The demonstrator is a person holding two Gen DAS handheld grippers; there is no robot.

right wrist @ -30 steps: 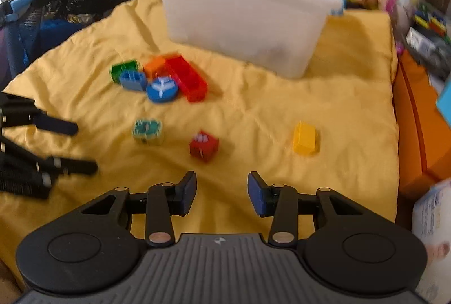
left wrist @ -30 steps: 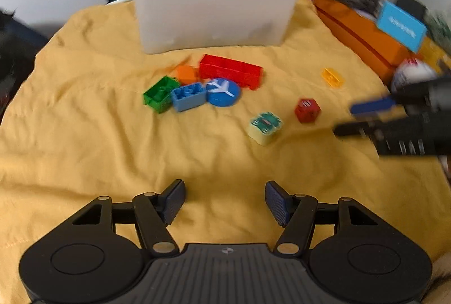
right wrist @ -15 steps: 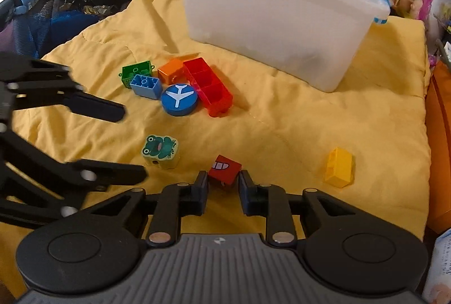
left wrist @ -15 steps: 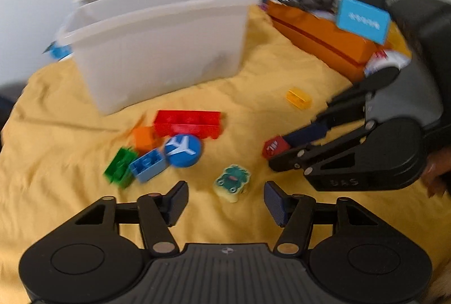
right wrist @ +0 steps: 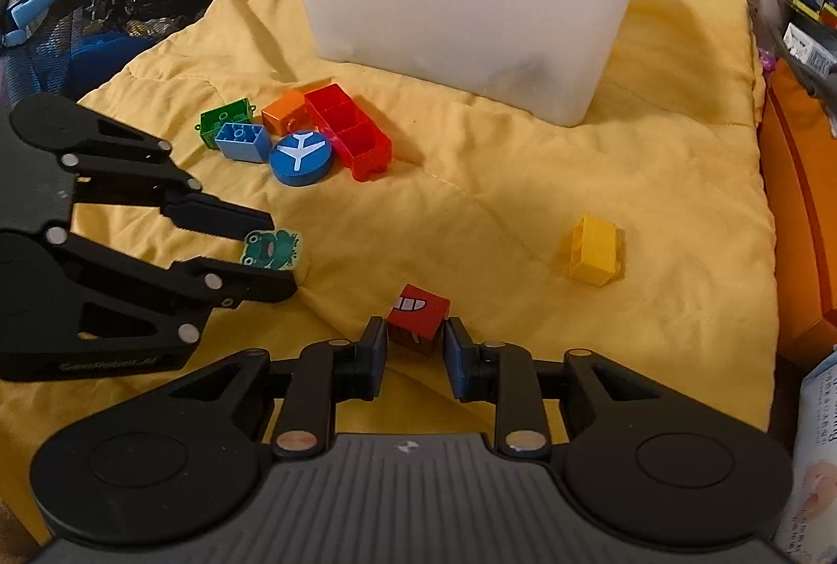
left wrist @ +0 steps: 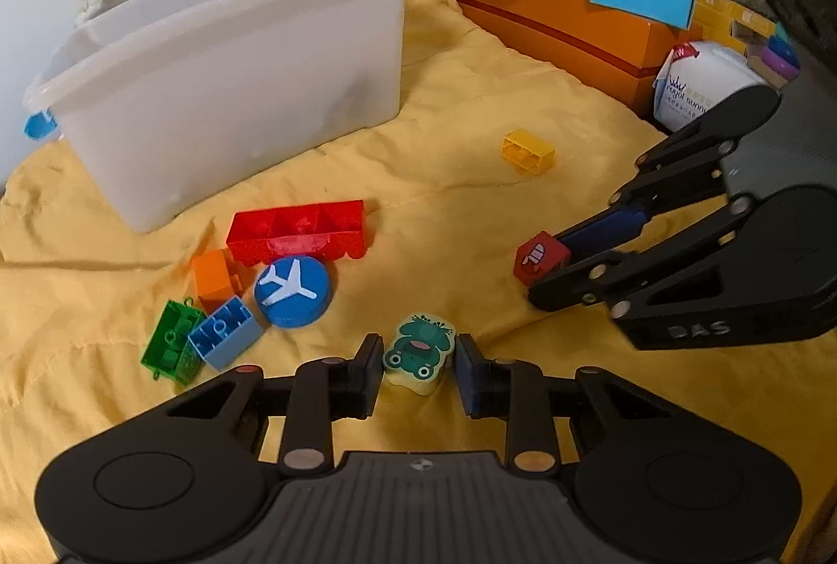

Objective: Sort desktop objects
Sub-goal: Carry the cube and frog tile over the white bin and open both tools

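My left gripper (left wrist: 418,357) is shut on a pale green frog block (left wrist: 418,352) low on the yellow cloth (left wrist: 471,198); the same block (right wrist: 272,248) shows between its fingers in the right wrist view. My right gripper (right wrist: 416,344) is shut on a red cube with a toothy mouth print (right wrist: 418,315), also seen from the left wrist view as the red cube (left wrist: 539,256). A white plastic bin (left wrist: 235,82) stands behind. A yellow brick (right wrist: 595,250) lies alone on the right.
A cluster lies in front of the bin: long red brick (left wrist: 298,232), orange brick (left wrist: 214,273), blue airplane disc (left wrist: 292,291), light blue brick (left wrist: 225,338), green brick (left wrist: 172,347). An orange box (left wrist: 565,25) and clutter border the right; a dark mesh bag (right wrist: 104,14) borders the left.
My left gripper moved forward and its fingers closed in on the frog block. The right gripper stays shut around the red cube, having reached it from further back a second ago.
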